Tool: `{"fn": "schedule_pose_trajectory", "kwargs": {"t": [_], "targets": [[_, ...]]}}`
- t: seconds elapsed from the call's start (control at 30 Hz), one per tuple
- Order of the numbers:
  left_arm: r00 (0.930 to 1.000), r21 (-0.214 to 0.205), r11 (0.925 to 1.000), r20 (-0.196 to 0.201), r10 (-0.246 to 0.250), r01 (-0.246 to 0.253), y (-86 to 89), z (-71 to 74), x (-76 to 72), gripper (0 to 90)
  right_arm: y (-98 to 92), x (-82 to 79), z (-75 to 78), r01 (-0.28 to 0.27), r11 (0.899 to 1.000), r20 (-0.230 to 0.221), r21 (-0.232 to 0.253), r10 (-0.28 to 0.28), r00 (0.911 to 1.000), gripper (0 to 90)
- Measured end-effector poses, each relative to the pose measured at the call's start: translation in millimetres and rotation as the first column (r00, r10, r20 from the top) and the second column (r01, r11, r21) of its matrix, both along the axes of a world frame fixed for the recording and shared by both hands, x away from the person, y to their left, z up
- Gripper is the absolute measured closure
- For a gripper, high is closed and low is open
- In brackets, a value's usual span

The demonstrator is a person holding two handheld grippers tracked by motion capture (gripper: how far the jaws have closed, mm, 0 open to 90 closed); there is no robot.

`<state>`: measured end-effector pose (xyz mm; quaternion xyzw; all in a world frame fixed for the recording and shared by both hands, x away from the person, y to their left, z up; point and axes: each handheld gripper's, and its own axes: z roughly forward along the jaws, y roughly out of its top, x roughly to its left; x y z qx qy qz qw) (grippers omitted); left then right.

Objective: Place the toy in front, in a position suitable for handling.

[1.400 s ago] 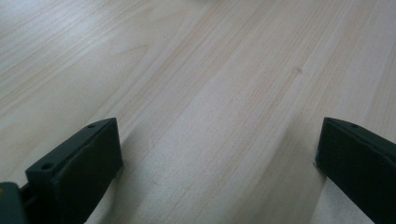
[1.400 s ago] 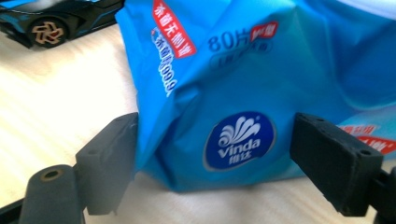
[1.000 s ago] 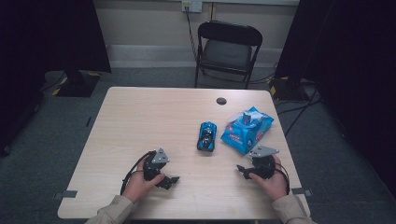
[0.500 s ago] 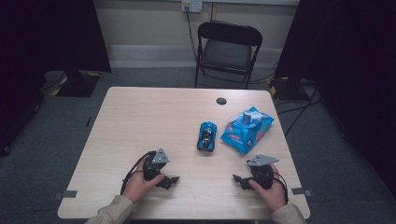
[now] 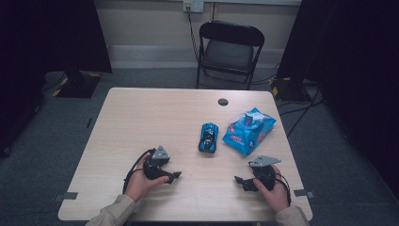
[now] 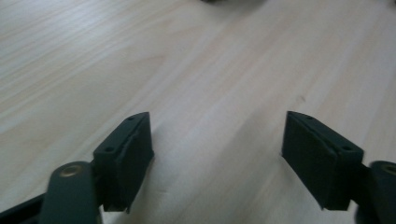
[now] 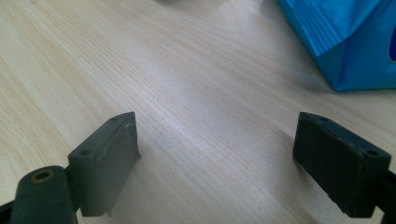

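Blue packet (image 5: 248, 131) sealed, right of centre; both tongs, left (image 5: 175, 176) just closing and right (image 5: 239, 181), apart, empty, low on worktop (image 5: 141, 117).

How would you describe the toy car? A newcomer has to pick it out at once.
On the pale wooden table, look right of centre, short of the small dark round hole. The toy car lies just left of the blue packet; it is smaller, blue and black, and car-shaped, not a crinkled bag.

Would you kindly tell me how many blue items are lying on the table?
2: a blue toy car near the table's middle, and a blue packet just right of it.
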<state>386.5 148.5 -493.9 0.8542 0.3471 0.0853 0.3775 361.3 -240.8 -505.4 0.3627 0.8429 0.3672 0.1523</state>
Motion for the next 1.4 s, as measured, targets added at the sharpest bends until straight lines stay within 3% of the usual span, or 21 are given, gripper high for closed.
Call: {"fn": "schedule_pose_trajectory", "kwargs": {"t": [0.07,0.1,0.17,0.23,0.6,1.03,1.23,1.4], "targets": [[0.9996,-0.017,0.9996,-0.019,0.023,-0.023,-3.1,4.5,5.5,11.4,0.0,0.1,0.0,-0.001,1.0,0.0,0.0,0.001,1.0,13.1],[0.9984,-0.017,0.9985,-0.024,0.051,-0.051,-9.0,8.7,11.4,20.5,0.0,0.1,0.0,-0.002,1.0,-0.001,0.0,0.002,1.0,13.0],[0.9974,-0.026,0.9976,-0.035,0.063,-0.064,-12.6,10.8,15.3,14.0,0.1,0.1,0.0,-0.001,1.0,-0.001,0.0,0.001,1.0,12.9],[0.9968,-0.041,0.9967,-0.041,0.068,-0.07,-20.2,14.6,22.4,17.6,0.1,0.1,0.0,-0.002,1.0,-0.002,0.0,0.002,1.0,12.9],[0.9964,-0.032,0.9969,-0.048,0.07,-0.072,-54.0,25.2,45.0,16.0,0.1,0.2,0.0,-0.003,1.0,-0.002,-0.001,0.003,1.0,12.8],[0.9892,-0.035,0.9902,-0.062,0.133,-0.135,-92.8,40.5,76.5,16.0,0.0,0.3,0.0,-0.003,1.0,-0.001,-0.001,0.003,1.0,12.8],[0.9851,-0.025,0.9858,-0.048,0.165,-0.166,-109.9,38.5,88.9,15.9,-0.1,0.4,-0.1,-0.006,1.0,0.0,-0.003,0.006,1.0,12.8],[0.9778,-0.004,0.9784,-0.035,0.207,-0.207,-123.8,32.5,97.8,15.8,-0.1,0.3,-0.1,-0.006,1.0,-0.001,-0.003,0.006,1.0,12.8]]}}
